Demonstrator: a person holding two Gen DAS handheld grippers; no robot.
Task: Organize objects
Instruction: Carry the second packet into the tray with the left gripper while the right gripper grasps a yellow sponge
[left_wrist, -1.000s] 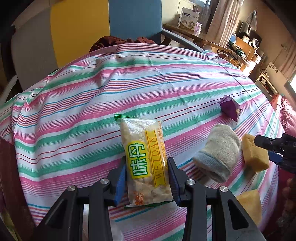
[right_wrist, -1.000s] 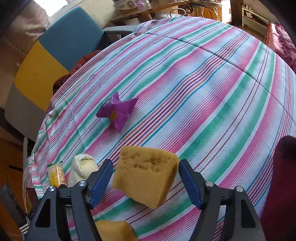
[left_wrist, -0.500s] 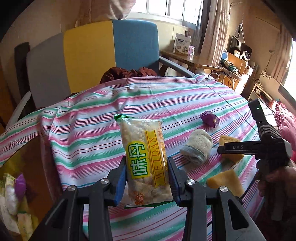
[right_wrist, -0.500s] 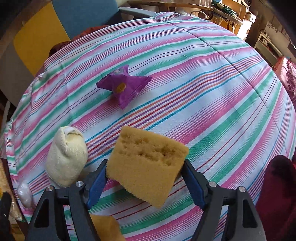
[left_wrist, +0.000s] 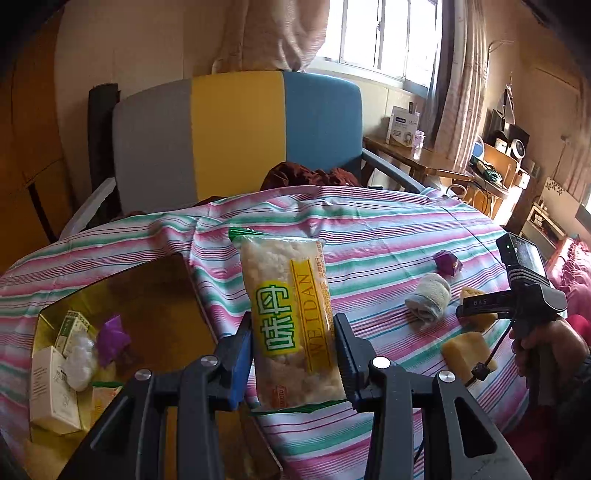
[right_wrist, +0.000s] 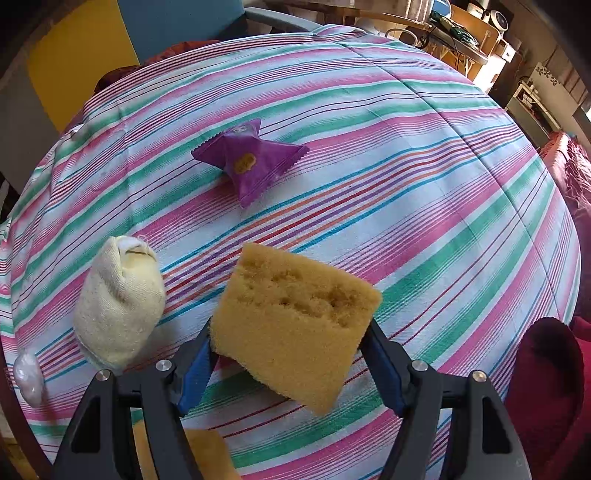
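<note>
Clear plastic wraps the long snack packet (left_wrist: 291, 325), showing pale crumbly pieces inside, a yellow band printed WEIDAN down one side and a green label with white characters. It stands lengthwise between the fingers of the left gripper (left_wrist: 293, 360), its long axis running away from the camera with the green-edged sealed end pointing up toward the grey, yellow and blue chair back (left_wrist: 236, 136). The blue pads are closed on the packet's two long edges, holding it above the edge of the pink, green and white striped tablecloth (left_wrist: 369, 229). Below and to the left sits an open brown cardboard box (left_wrist: 147, 295) holding small cartons, a white wad and a purple wrapper.

In the right wrist view, the right gripper (right_wrist: 290, 354) is closed on a yellow porous sponge block (right_wrist: 295, 325). The block is tilted, its pitted top face turned up and away, one corner hanging down toward the cloth, and both blue pads press its sides. On the cloth beyond lie a purple crimped candy wrapper (right_wrist: 249, 162) and, to the left, a rolled cream sock (right_wrist: 118, 302). A second yellow sponge piece (right_wrist: 207, 454) shows near the bottom edge of that view.
</note>
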